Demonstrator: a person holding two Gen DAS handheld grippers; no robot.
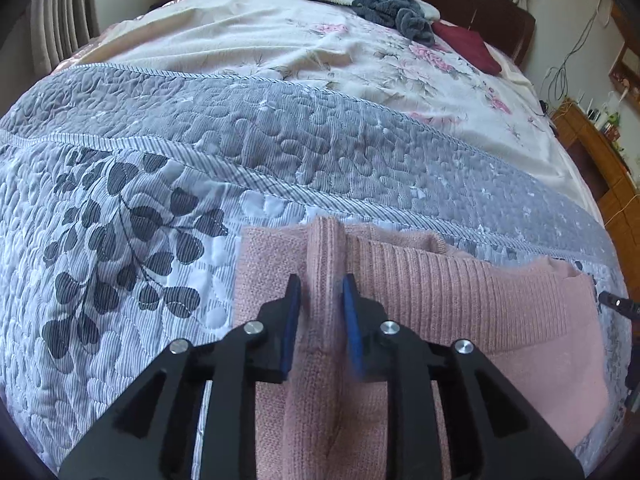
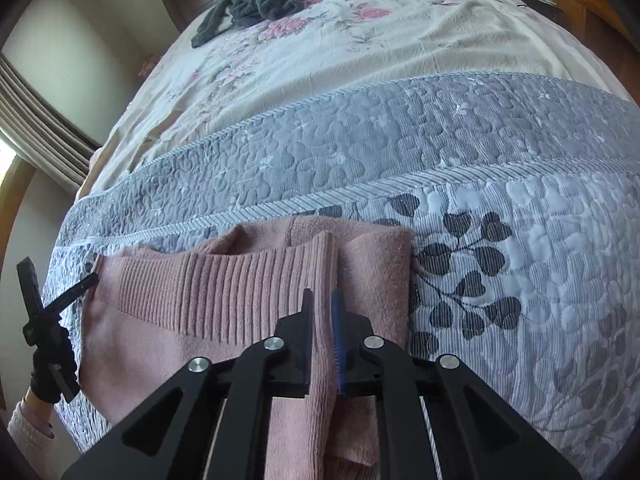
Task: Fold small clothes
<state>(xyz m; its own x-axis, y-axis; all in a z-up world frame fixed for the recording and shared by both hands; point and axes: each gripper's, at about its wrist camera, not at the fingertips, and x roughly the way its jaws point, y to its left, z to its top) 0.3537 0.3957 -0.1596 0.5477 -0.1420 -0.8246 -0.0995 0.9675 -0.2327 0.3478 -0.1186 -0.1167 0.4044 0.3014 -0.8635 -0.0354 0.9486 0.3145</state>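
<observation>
Pink garment: soft knit, matt, fuzzy nap, with a coarser ribbed band; same ribbing in right wrist view. Left gripper: matt black plastic links, bright polished metal pins, blue pads that look rubbery and dull. Right gripper: same build. Quilt: stitched, puffy cotton-like cloth, fine stripe print, low sheen. Floral sheet: thin, wrinkled, matt cloth. Grey towel: thick, fluffy pile. Headboard: dark, smooth, slight gloss. Side cabinet: varnished wood.
</observation>
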